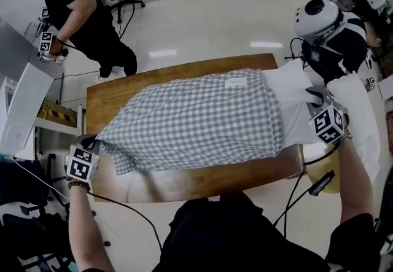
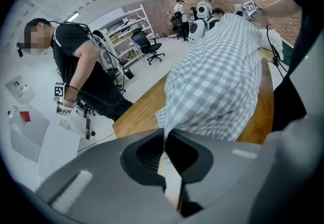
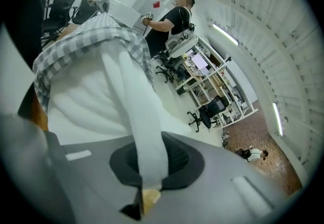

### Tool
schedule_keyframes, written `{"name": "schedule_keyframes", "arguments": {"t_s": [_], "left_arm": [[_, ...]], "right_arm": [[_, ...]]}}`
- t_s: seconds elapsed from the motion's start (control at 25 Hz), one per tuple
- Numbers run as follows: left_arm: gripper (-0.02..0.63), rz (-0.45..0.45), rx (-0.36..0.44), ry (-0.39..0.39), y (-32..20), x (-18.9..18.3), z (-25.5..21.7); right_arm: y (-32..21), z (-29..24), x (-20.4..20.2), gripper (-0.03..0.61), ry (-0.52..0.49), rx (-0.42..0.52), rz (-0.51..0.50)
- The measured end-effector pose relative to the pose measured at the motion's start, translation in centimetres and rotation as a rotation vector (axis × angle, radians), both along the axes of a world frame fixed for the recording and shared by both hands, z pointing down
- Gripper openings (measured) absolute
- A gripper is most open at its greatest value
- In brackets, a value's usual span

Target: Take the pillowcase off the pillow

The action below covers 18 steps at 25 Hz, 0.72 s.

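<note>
Head view — left gripper (image 1: 93, 141) pinches pillowcase (image 1: 196, 118) (checked); right gripper (image 1: 317, 97) grips pillow (image 1: 293, 124).

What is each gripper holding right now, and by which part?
Left gripper is shut on the checked pillowcase, at a corner of its closed end. Right gripper is shut on a pinched fold of the white pillow at its exposed end.

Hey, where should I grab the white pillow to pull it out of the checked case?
Pinch the bare white end of the pillow that sticks out of the pillowcase, coming in from that open side. The right gripper is shut on a fold there.
</note>
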<state>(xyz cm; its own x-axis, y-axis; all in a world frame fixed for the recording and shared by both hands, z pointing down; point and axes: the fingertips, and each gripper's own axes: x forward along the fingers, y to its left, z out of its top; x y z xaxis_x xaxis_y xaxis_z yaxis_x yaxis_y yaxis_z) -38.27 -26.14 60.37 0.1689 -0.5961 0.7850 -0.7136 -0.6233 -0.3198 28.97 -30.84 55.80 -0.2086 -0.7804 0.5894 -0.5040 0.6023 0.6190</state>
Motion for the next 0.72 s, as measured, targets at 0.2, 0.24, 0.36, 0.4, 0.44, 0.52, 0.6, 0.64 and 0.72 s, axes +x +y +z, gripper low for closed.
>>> {"name": "schedule_keyframes", "arguments": {"t_s": [0.2, 0.24, 0.36, 0.4, 0.44, 0.52, 0.6, 0.64, 0.72], "left_arm": [[0.003, -0.060, 0.004, 0.006, 0.7, -0.6, -1.4], [0.003, -0.071, 0.000, 0.007, 0.7, -1.2, -1.8], [0.003, -0.095, -0.006, 0.002, 1.0, -1.3, -2.8], [0.003, -0.099, -0.006, 0.001, 1.2, -1.0, -3.0], [0.003, -0.100, -0.006, 0.003, 1.3, -0.5, -3.0], [0.003, -0.099, -0.011, 0.007, 1.6, 0.2, -2.7], [0.003, -0.099, -0.018, 0.006, 2.0, 0.3, -2.1], [0.003, -0.099, -0.022, 0.008, 2.3, 0.1, -1.7], [0.003, -0.100, -0.022, 0.017, 2.7, -0.3, -1.1]], "right_arm": [[1.0, -2.2, 1.8, 0.012, -0.041, 0.017, 0.041], [1.0, -2.7, 1.6, 0.012, -0.050, 0.017, 0.042], [1.4, -3.2, 2.3, 0.011, -0.085, 0.013, 0.043], [1.5, -3.4, 3.0, 0.011, -0.095, 0.011, 0.047], [1.7, -3.8, 3.7, 0.011, -0.102, 0.009, 0.054], [2.1, -4.1, 4.9, 0.011, -0.112, 0.006, 0.070], [2.3, -3.4, 5.4, 0.011, -0.123, -0.001, 0.085], [2.3, -2.7, 5.5, 0.011, -0.130, -0.009, 0.093], [2.3, -1.3, 5.5, 0.011, -0.144, -0.031, 0.111]]}}
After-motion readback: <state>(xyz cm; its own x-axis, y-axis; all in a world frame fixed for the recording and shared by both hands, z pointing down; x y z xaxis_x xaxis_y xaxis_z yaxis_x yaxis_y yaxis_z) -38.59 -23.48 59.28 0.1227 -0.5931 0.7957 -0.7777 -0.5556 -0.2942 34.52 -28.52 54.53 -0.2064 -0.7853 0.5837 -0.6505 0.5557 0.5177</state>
